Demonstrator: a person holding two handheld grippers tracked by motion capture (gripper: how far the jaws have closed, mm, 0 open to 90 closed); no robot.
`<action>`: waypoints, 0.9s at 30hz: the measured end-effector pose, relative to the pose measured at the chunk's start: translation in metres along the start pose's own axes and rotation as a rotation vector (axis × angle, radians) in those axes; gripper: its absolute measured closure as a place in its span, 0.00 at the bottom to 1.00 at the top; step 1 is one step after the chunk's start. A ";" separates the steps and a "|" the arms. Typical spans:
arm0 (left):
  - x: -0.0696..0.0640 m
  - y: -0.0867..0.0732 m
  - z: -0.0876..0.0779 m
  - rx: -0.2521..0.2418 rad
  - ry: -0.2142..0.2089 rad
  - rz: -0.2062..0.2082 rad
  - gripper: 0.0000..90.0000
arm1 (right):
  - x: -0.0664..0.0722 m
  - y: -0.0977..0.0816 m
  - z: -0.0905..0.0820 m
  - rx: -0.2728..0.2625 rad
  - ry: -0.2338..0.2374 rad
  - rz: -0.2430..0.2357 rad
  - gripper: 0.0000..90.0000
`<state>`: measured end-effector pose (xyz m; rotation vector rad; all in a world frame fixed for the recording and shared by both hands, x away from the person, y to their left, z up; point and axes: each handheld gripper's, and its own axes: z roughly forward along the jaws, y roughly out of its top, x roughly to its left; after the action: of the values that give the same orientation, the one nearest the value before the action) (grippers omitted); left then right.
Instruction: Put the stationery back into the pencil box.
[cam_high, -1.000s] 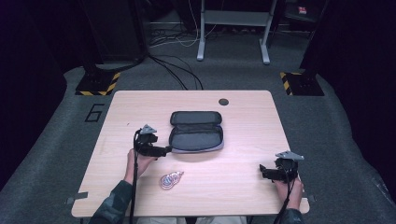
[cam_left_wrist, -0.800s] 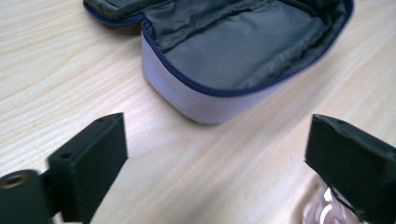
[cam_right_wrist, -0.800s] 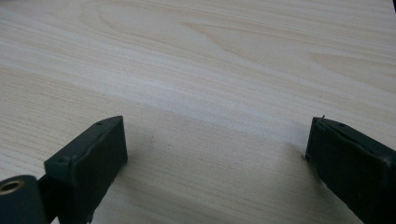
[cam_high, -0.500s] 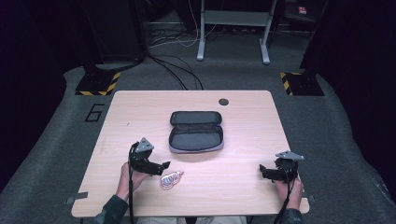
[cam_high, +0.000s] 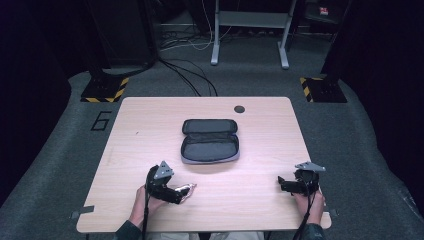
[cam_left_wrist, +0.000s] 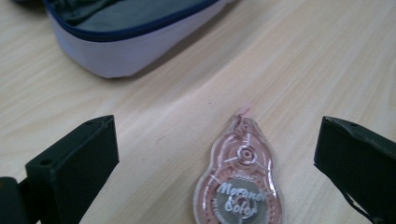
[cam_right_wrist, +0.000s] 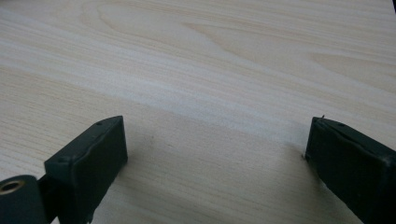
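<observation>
Approach step: left gripper (cam_left_wrist: 210, 163), jaws just opened wide, straddles the clear teardrop-shaped plastic correction-tape dispenser (cam_left_wrist: 240, 184), apparently lying untouched on the light wooden table (cam_left_wrist: 327, 56). Next: lower, close.

Black tools (cam_high: 186, 191), grey three-cornered top plates, trailing cables, dark sleeves

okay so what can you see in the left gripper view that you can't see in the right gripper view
Left gripper view: a clear pink correction tape dispenser lying flat between the open jaws, untouched, and the edge of the open grey pencil case beyond it. Right gripper view: bare wood between open jaws, with nothing between them. Both share the light wooden table and two wide-apart black jaws.
</observation>
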<state>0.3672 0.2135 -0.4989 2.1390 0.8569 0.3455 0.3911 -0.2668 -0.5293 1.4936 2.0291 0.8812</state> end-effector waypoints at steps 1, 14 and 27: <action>-0.002 0.000 0.002 0.013 -0.003 0.015 0.00 | 0.000 0.000 0.000 0.000 0.000 0.000 0.06; -0.008 -0.005 0.016 0.076 -0.048 0.055 0.25 | 0.000 0.000 0.000 0.000 0.000 -0.001 0.06; -0.013 -0.010 0.022 0.077 -0.032 0.096 0.51 | 0.000 0.000 0.000 -0.002 0.000 0.000 0.06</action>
<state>0.3640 0.1963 -0.5200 2.2562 0.7618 0.3314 0.3912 -0.2669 -0.5294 1.4932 2.0278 0.8827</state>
